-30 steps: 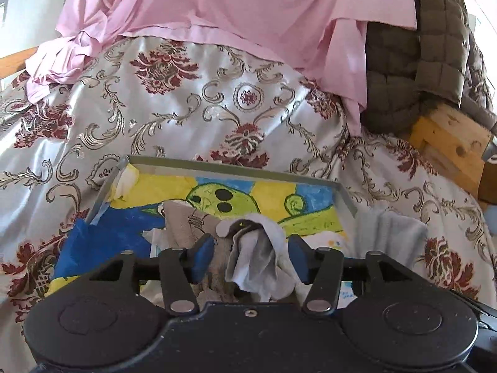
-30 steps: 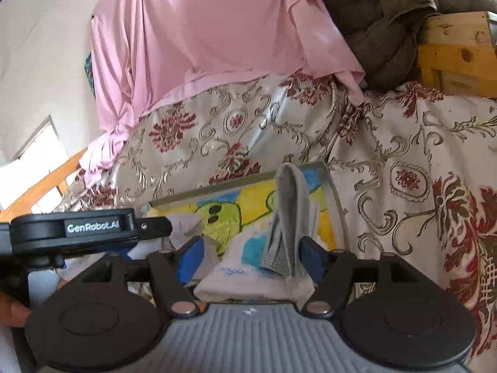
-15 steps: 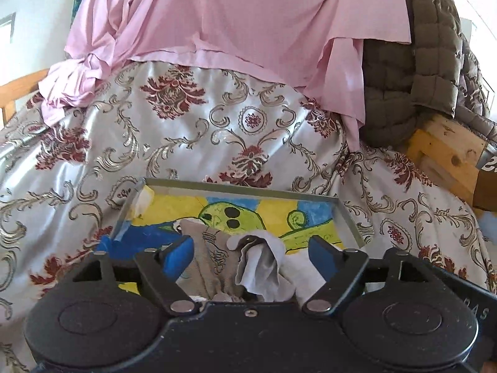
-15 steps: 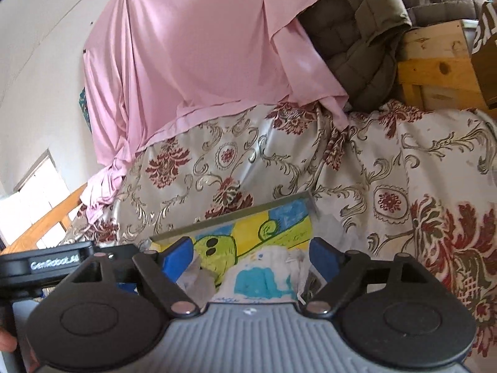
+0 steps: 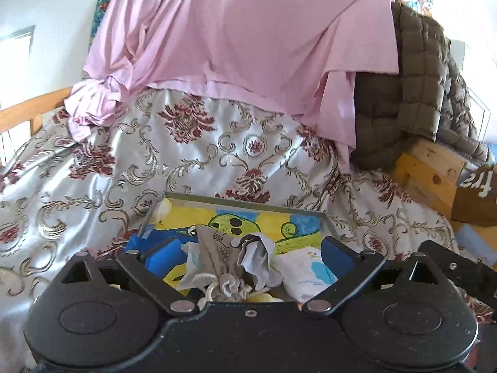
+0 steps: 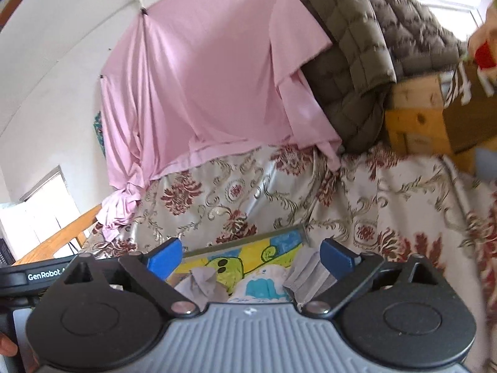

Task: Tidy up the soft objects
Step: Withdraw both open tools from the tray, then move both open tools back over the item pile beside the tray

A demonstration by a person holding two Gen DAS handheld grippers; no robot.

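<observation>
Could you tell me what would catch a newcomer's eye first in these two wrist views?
Probably the big pink sheet hanging across the back, draped down onto the floral bedspread. Next, the bright cartoon-printed tray lying on the bedspread in the foreground, with a small heap of grey cloths in it, between the open left gripper's blue fingers. A brown quilted jacket is piled at the upper right.
</observation>
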